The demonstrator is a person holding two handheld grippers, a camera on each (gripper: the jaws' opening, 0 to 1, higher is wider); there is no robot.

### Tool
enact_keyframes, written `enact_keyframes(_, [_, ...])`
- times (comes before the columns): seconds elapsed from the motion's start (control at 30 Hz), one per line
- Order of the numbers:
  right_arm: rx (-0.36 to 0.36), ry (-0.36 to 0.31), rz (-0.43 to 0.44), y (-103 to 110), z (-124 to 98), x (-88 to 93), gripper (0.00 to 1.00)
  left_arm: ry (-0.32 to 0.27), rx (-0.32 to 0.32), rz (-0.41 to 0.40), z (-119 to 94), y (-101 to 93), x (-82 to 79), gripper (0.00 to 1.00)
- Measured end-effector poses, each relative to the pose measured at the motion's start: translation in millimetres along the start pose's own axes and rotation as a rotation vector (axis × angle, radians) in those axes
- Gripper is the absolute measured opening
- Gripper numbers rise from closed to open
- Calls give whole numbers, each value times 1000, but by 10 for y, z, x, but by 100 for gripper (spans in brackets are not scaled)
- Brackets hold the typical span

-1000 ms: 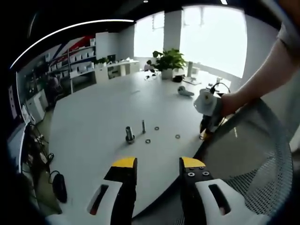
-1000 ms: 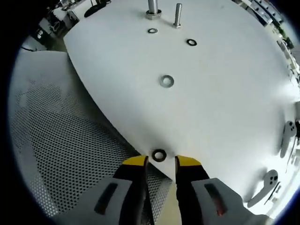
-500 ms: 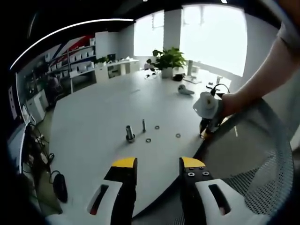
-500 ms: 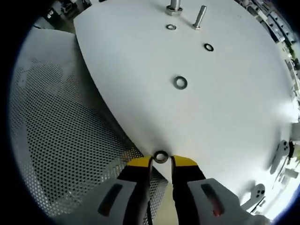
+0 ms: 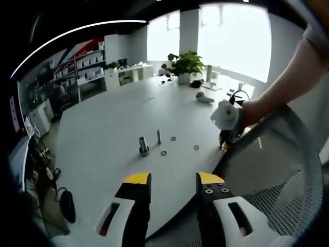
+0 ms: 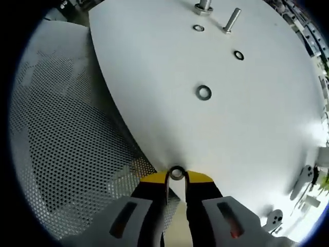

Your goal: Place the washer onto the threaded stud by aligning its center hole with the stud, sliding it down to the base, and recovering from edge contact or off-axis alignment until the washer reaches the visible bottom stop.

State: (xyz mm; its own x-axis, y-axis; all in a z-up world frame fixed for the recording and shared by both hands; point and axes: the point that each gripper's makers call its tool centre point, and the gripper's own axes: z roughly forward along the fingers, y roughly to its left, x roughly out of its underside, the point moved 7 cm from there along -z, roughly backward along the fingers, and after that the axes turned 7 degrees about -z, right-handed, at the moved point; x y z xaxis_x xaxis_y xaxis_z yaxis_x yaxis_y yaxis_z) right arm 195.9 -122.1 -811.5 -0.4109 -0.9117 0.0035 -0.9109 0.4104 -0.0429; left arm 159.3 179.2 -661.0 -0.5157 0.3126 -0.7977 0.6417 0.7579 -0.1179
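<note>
Two studs stand mid-table: a bare threaded stud (image 5: pixel 158 137) (image 6: pixel 232 19) and a thicker one with a collar at its base (image 5: pixel 143 146) (image 6: pixel 203 6). Loose washers lie near them (image 5: pixel 163 153) (image 5: pixel 196 147) (image 6: pixel 203 93) (image 6: pixel 238 55). My right gripper (image 6: pixel 177 177) (image 5: pixel 226 140) is at the table's near edge, its yellow tips closed against a small dark washer (image 6: pixel 177 173) that lies right on the edge. My left gripper (image 5: pixel 174 180) hangs open over the near side of the table, well short of the studs, with nothing between its jaws.
The white round table (image 5: pixel 113 118) (image 6: pixel 257 118) ends just under the right gripper. A mesh chair (image 6: pixel 67 134) (image 5: pixel 277 170) sits beside that edge. A potted plant (image 5: pixel 185 66) and small devices (image 6: pixel 303 177) stand farther off on the table.
The right jaws have narrowed from a wide gap to touching the edge washer. The right view has crept closer to the table. The left gripper has held still.
</note>
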Motion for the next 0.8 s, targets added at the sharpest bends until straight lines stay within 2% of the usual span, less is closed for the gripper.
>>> enact_keyframes(0.17, [23, -2, 8, 8, -11, 9, 13, -1, -3, 0, 0, 8, 0, 32])
enact_keyframes(0.4, [-1, -70, 123, -70, -4, 11, 13, 2, -4, 0, 1, 12, 6, 32])
enact_keyframes(0.53, [-2, -94, 154, -115, -33, -41, 13, 3, -2, 1, 2, 13, 11, 32])
enact_keyframes(0.63, [3, -153, 186, -171, -107, -180, 13, 7, 1, 1, 4, 11, 15, 32])
enact_keyframes(0.8, [42, -229, 143, -329, -317, -509, 13, 7, 4, 0, 7, 11, 13, 32])
